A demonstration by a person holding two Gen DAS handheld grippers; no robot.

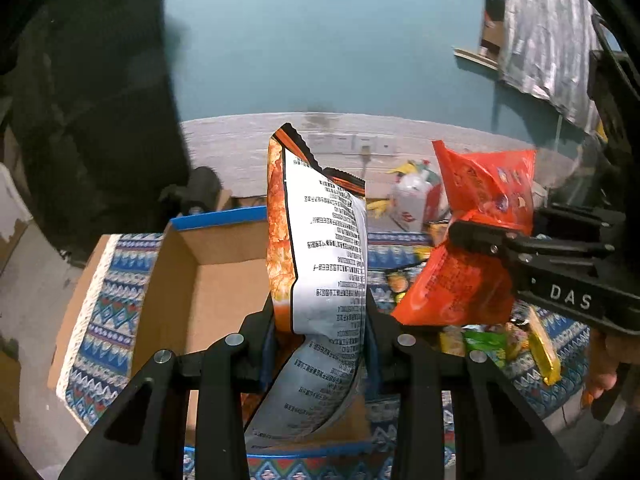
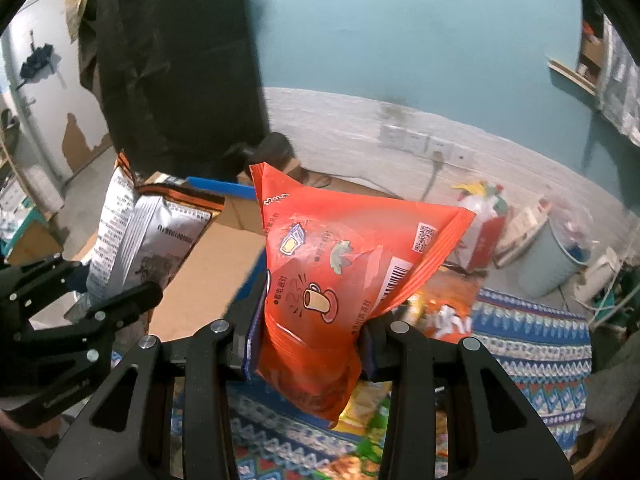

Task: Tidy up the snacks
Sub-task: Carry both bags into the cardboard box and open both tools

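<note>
My left gripper is shut on an orange and white snack bag, held upright over the open cardboard box. The same bag shows in the right wrist view at the left, with the left gripper on it. My right gripper is shut on a red-orange snack bag, held above the patterned cloth. In the left wrist view the red bag and right gripper are at the right, beside the box.
Several loose snack packets lie on the blue patterned cloth to the right of the box. A pale bin and a white-red bag stand by the far wall. A dark hanging cloth is behind the box.
</note>
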